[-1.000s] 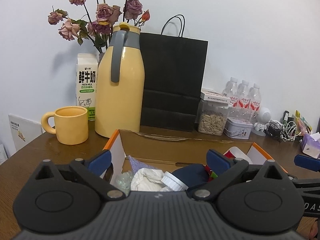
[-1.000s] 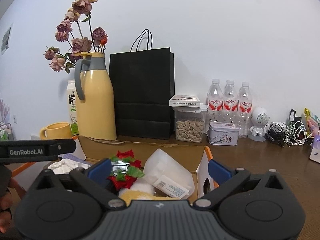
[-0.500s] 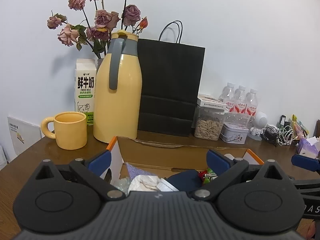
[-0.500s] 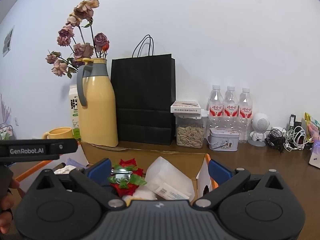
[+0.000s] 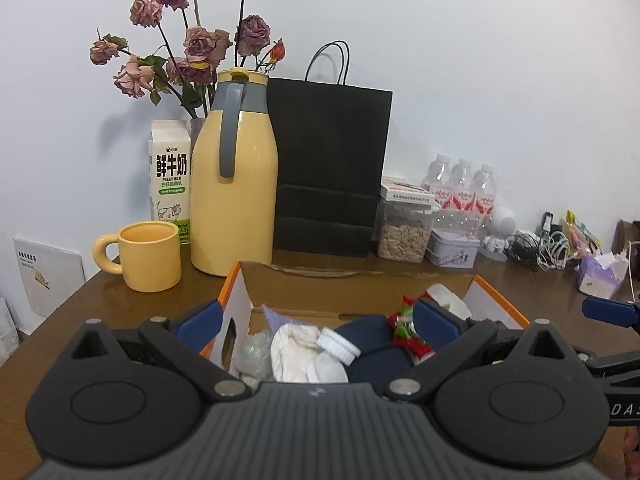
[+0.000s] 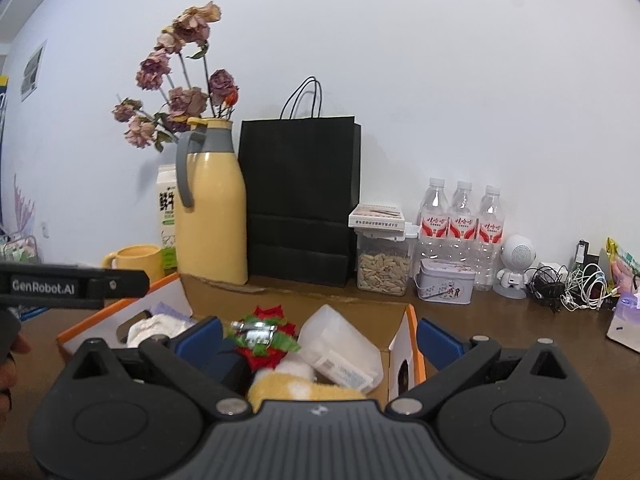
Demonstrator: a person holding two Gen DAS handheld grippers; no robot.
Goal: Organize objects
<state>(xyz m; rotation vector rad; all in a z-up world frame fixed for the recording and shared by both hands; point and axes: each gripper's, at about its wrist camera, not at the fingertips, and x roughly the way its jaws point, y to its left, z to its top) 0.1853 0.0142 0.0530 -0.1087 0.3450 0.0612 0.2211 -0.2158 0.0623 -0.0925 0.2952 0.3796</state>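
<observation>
White wall behind a brown wooden counter [image 5: 72, 312] crowded with household things.

From the left stand a yellow mug [image 5: 149, 256], a milk carton [image 5: 170, 180], a yellow thermos jug [image 5: 234, 200] hiding the vase of dried roses [image 5: 192, 48], a black paper bag [image 5: 330, 168], a seed jar [image 5: 404, 232], three water bottles [image 6: 462, 224] and tangled cables [image 6: 572, 284]. Nearer, an open cardboard box [image 5: 352, 284] holds white cloth [image 5: 300, 350], a white cap [image 5: 337, 345], a dark blue item, a red-and-green bow [image 6: 262, 336] and a clear plastic container [image 6: 340, 344]; its lower contents are cut off by the gripper bodies. Left gripper [image 5: 316, 322] and right gripper [image 6: 318, 334] hover over the box, fingers spread apart, holding nothing; the bow lies between the right gripper's fingers, untouched.
</observation>
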